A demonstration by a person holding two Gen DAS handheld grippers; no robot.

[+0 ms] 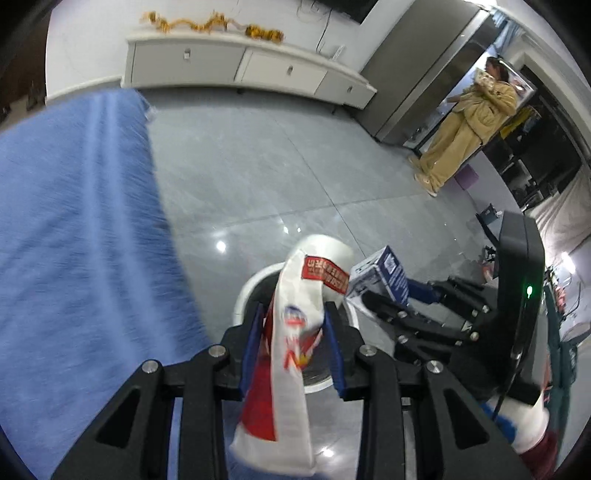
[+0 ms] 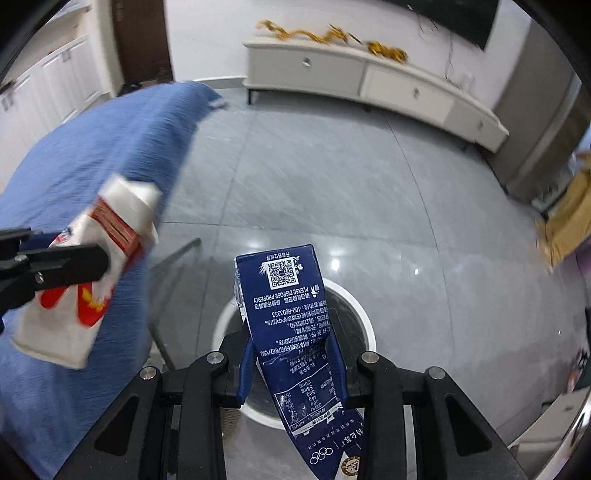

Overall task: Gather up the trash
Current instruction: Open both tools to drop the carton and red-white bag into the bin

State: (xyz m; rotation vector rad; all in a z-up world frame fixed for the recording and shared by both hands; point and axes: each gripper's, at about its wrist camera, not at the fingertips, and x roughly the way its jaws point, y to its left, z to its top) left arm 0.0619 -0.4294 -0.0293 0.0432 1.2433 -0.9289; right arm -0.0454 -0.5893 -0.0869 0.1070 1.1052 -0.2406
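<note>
Two grippers, each with one piece of trash. The left gripper (image 1: 293, 332) is clamped on a crushed white carton (image 1: 291, 354) with red and blue print and a red label near its folded top; its blue pads (image 1: 251, 354) press into both sides, and the carton stands roughly upright between them. The right gripper (image 2: 293, 363) is clamped on a flattened dark blue carton (image 2: 291, 332) covered in white text, with a QR code and the words "PLEASE DISPOSE PROPERLY" at its far end and a creased, dented middle where the fingers bite.

Both cartons hang above one round white-rimmed bin (image 2: 364, 321) with a dark interior, standing on the glossy grey tiled floor (image 2: 314, 177). From the left wrist view the blue carton sits just to the right of the white one.

Left of the bin lies one blue cloth-covered surface (image 1: 74, 240). Farther off, one long white cabinet (image 1: 243, 66) runs along the wall, with gold tinsel (image 1: 214, 24) on top. One person in tan clothes (image 1: 465, 125) stands far right
</note>
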